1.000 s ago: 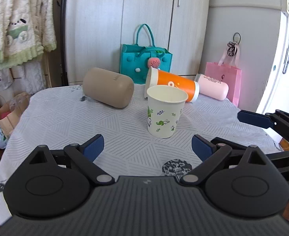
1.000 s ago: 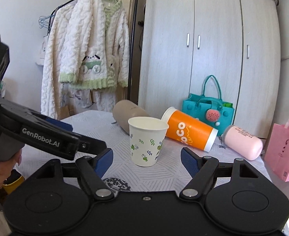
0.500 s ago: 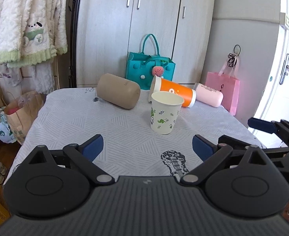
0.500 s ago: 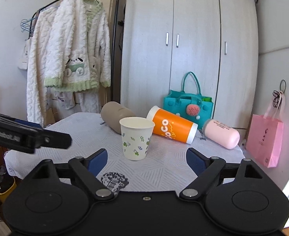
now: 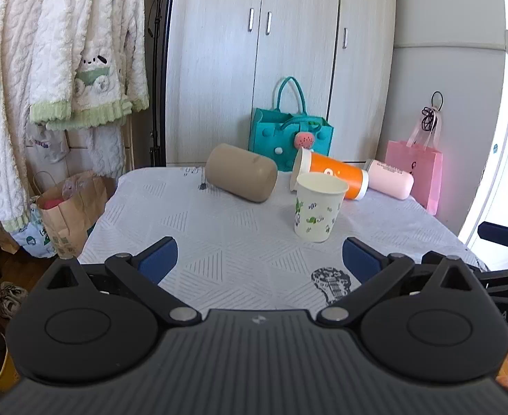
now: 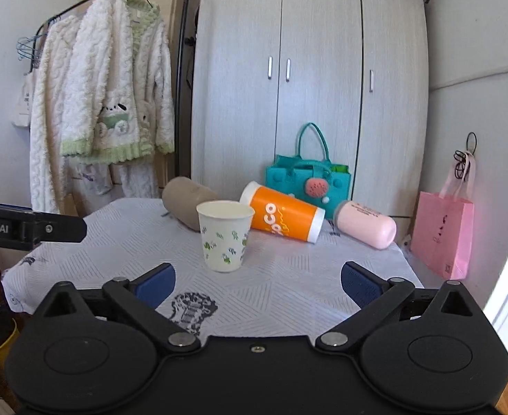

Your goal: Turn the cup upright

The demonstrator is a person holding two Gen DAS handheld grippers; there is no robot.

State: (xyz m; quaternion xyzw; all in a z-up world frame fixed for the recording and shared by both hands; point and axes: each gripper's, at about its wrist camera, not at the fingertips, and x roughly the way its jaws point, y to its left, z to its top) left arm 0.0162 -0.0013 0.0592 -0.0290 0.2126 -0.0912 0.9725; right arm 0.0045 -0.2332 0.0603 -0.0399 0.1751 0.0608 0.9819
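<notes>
Left claw (image 5: 257,259): blue-padded fingers spread wide, nothing between them, held over the near edge of the table (image 5: 219,235). Right claw (image 6: 257,280): fingers likewise spread wide and holding nothing, also over the near edge; its tips enter the left wrist view at the right margin.

Paper cup (image 5: 318,207) (image 6: 224,235): white with green leaf print, standing upright, mouth up, near the middle of the table, well apart from both claws. Its inside wall shows plain white; the bottom is hidden from both views.

Toward the far edge, three containers lie on their sides: a tan cylinder (image 5: 242,177) (image 6: 184,204) on the left, an orange tumbler (image 5: 333,178) (image 6: 283,218) with white ends just behind the paper cup, and a pink bottle (image 5: 389,183) (image 6: 366,224) toward the far right corner. Whether the tumbler touches the cup cannot be told.

Beyond the far edge, a teal felt bag (image 5: 290,138) (image 6: 307,176) stands against the wardrobe (image 5: 281,52). A pink gift bag (image 5: 416,173) (image 6: 442,235) hangs off the right edge. Left of the table, a brown paper bag (image 5: 69,211) on the floor holds something red or pink, not identifiable.
</notes>
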